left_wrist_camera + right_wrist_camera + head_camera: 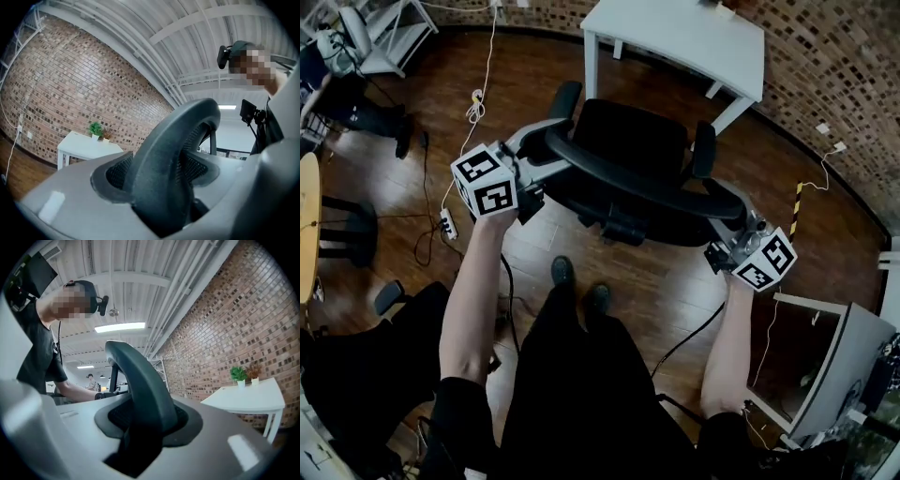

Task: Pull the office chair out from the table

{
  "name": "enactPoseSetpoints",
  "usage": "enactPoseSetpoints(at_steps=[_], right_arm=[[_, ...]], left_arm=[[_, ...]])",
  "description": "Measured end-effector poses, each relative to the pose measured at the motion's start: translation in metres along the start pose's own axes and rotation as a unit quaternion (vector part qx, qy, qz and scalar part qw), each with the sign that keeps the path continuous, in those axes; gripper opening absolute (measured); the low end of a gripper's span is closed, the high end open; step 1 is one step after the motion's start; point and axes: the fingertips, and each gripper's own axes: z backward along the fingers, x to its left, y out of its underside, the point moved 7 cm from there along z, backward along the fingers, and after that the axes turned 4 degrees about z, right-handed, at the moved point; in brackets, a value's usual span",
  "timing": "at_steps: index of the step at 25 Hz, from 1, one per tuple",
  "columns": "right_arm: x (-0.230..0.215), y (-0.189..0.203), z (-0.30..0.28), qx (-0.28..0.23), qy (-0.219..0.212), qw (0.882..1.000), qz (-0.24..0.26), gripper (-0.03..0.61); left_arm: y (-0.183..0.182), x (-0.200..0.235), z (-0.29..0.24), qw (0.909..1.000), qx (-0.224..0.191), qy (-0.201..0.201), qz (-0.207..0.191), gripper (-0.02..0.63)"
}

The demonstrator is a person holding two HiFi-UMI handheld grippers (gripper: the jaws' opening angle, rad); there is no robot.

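The black office chair (pixel 628 141) stands on the wood floor, its seat facing the white table (pixel 675 37), with a gap between the two. Its curved backrest rim (pixel 628 178) runs between my two grippers. My left gripper (pixel 534 169) is shut on the rim's left end, and in the left gripper view the rim (pixel 173 154) sits pinched between the grey jaws (pixel 164 187). At the rim's right end my right gripper (pixel 731 225) is shut on it; in the right gripper view the rim (pixel 140 380) rises from between the jaws (pixel 140 437). The table (pixel 248 399) shows at that view's right.
A brick wall (pixel 844 66) curves behind the table. Cables and a power strip (pixel 447 223) lie on the floor to the left. Another black chair (pixel 356 112) and a white shelf (pixel 389 33) stand far left. A grey box-like unit (pixel 834 375) stands at the lower right.
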Motion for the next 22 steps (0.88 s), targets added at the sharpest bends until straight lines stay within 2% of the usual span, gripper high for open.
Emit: enactPoseSetpoints(at_steps=[3, 5, 10, 17, 20, 22], right_arm=[[0.062, 0.013, -0.004, 0.006, -0.003, 1.000, 0.014, 0.151], [0.082, 0.003, -0.006, 0.005, 0.003, 1.000, 0.025, 0.150], [0.064, -0.077, 0.034, -0.001, 0.007, 1.000, 0.000, 0.156], [0.134, -0.193, 0.022, -0.004, 0.032, 0.999, -0.033, 0.155], [0.151, -0.212, -0.001, 0.003, 0.044, 0.998, -0.041, 0.155], [0.159, -0.209, -0.012, 0.012, 0.052, 0.998, -0.046, 0.155]], left_arm=[[0.019, -0.022, 0.056, 0.9999, -0.010, 0.007, -0.009, 0.411], [0.011, -0.032, 0.068, 0.9997, -0.007, 0.019, -0.016, 0.411], [-0.046, -0.085, 0.014, 0.9998, 0.007, 0.017, -0.008, 0.410], [-0.163, -0.171, 0.041, 0.9988, 0.038, 0.030, 0.003, 0.410], [-0.195, -0.173, 0.061, 0.9983, 0.043, 0.035, 0.014, 0.408], [-0.201, -0.170, 0.074, 0.9982, 0.042, 0.038, 0.019, 0.409]])
